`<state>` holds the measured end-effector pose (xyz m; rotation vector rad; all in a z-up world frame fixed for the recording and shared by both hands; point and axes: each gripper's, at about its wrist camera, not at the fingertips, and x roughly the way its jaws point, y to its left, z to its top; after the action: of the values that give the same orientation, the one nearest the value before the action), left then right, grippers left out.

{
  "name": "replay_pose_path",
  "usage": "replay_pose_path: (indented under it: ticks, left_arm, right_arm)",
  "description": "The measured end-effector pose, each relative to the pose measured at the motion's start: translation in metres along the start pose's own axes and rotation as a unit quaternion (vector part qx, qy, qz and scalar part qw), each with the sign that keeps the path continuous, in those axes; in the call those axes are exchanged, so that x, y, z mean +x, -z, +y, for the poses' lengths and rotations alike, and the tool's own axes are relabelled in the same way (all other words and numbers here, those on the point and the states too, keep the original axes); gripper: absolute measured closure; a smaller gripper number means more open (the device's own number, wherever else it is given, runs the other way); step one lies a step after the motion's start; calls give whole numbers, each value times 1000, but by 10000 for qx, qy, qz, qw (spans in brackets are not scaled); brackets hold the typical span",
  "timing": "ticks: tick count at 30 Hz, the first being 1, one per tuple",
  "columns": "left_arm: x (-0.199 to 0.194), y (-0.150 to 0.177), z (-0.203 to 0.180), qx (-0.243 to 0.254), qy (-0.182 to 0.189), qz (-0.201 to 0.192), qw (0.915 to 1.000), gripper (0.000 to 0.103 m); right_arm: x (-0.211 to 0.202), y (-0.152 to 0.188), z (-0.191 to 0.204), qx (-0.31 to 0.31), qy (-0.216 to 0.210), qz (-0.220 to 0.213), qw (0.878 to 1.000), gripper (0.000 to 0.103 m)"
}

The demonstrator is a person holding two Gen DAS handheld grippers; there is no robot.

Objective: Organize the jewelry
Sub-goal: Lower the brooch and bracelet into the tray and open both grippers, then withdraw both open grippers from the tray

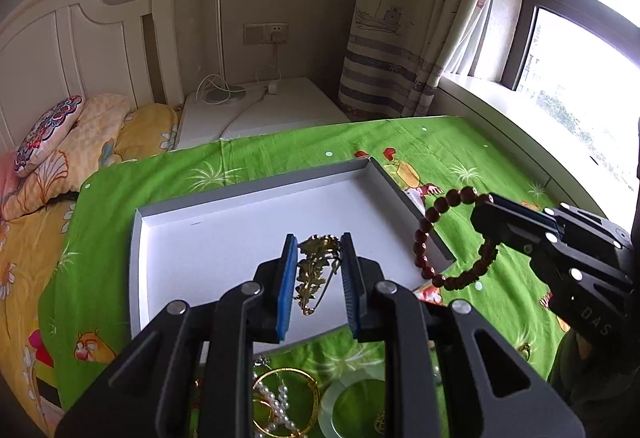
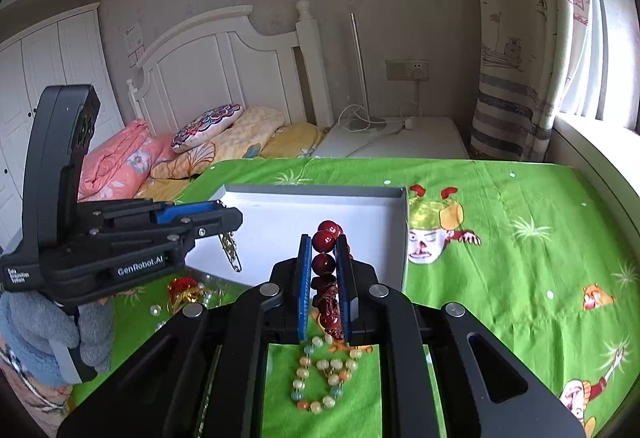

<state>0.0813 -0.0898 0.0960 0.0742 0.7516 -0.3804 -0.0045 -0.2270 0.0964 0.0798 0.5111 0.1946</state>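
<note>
A shallow white tray [image 1: 224,234] with grey walls lies on the green cartoon cloth; it also shows in the right wrist view [image 2: 280,222]. My left gripper [image 1: 319,248] is shut on a gold brooch [image 1: 316,270] with a pin, held over the tray; the brooch hangs below that gripper in the right wrist view [image 2: 231,250]. My right gripper [image 2: 324,242] is shut on a dark red bead bracelet [image 2: 325,266], held just outside the tray's near right edge. In the left wrist view the bracelet [image 1: 436,234] hangs from the right gripper [image 1: 486,216].
Loose jewelry lies on the cloth near me: a pearl string [image 1: 276,402], a gold bangle [image 1: 308,390], a pale jade bangle [image 1: 356,406], a pastel bead bracelet [image 2: 320,378], a red ornament [image 2: 182,288]. A bed and nightstand [image 2: 400,142] stand behind; a window sill runs right.
</note>
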Motion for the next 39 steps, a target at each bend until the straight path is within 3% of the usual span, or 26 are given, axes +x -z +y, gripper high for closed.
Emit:
replay_pose_path:
  ticks: [9,13,14,15,17,19,21,22,32,35,39]
  left_arm:
    - [48,-14,26,-320,-202,314,9988,82]
    - [59,-22,37,-456,-326,274,9981,80]
    - [61,-23,40,-508,-398,257,9976,67]
    - [60,-23,43,-578,-443,229,9971,46]
    - [55,-20,48,-731,-615,67,9954,36]
    - [50,-15,54,-769,-585,66,9953,32]
    - [42,-6,59,-771,-652,31,9949,28]
    - [37,-1,60,-780,-692,4,9945,27]
    - [-27,74,56,-1074,-541,-115,9927,11]
    - [-47,101,46,-1013,-623,-83,9929,7]
    - [-65,138,39,-895,-664,94,9937,7]
  right_arm:
    - [71,-31,-14,112,211,385,9990,90]
    - [94,-38,-7,-229,830,407,9955,90]
    - [100,-39,-4,-332,942,434,9940,90]
    - [107,-40,0,-434,1009,461,9929,89]
    - [118,-40,5,-557,901,505,9931,86]
    - [123,-40,7,-483,752,616,9941,74]
    - [117,-39,3,-329,631,575,9958,59]
    - [111,-37,2,-304,569,508,9966,56]
    - [38,22,-29,350,460,477,9972,53]
    - [18,43,-26,375,366,517,9973,41]
    - [0,66,-16,312,190,572,9977,40]
